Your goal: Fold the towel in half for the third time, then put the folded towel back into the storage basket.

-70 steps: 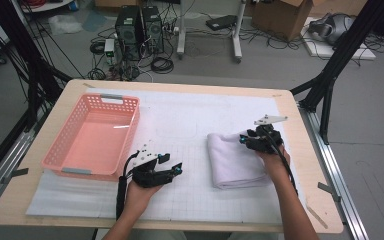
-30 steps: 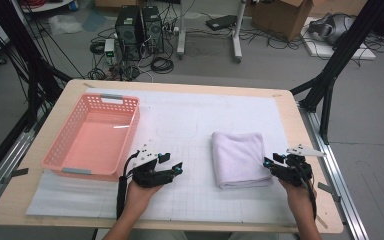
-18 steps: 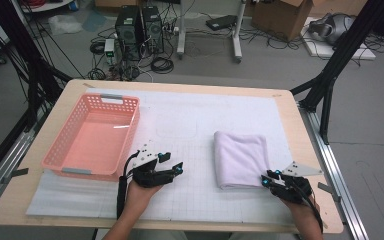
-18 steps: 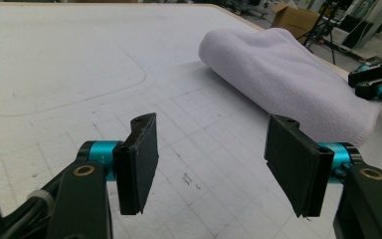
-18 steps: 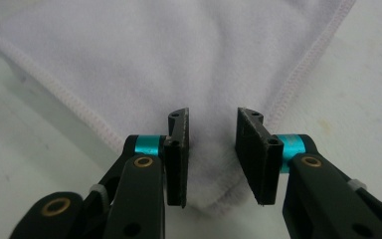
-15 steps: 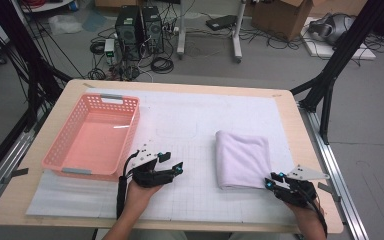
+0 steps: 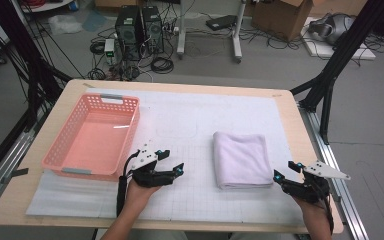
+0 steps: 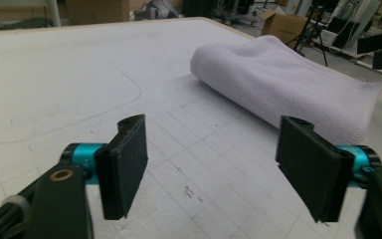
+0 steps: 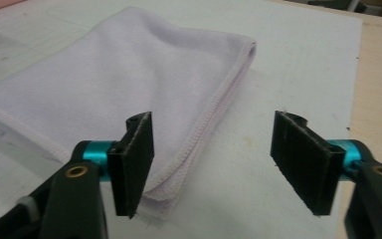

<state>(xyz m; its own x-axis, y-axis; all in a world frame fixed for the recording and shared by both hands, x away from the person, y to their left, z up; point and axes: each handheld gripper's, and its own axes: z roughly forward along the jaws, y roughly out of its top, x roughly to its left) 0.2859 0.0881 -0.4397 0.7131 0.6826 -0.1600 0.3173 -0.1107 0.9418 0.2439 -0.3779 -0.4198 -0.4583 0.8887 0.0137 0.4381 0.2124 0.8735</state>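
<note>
The right tool (image 7: 286,172) rests low over the bench (image 7: 290,115) near its front right corner, held by the person's right hand (image 7: 314,202). Its jaws stand spread with nothing between the pads; they have just been opening. In the right gripper view the right tool (image 9: 211,162) points at the near corner of the folded towel (image 9: 104,84), whose stitched hem lies just beside the left pad without being pinched.

The left tool (image 7: 172,162) sits nearer the middle of the front edge, in the person's left hand (image 7: 139,192), aimed across the bench toward the towel. Its jaws are also spread and empty, and they too have just been opening. In the left gripper view the left tool (image 8: 211,167) looks over bare gridded mat, with the towel (image 8: 288,84) lying apart from it farther off.

The towel (image 7: 241,159), pale lilac and folded into a neat rectangle, lies flat on the white mat (image 7: 205,115) in the right half of the bench, between the two tools and closer to the right one, free of both.

A pink plastic basket (image 7: 67,155) stands on the left side of the bench, just beside the left tool.
</note>
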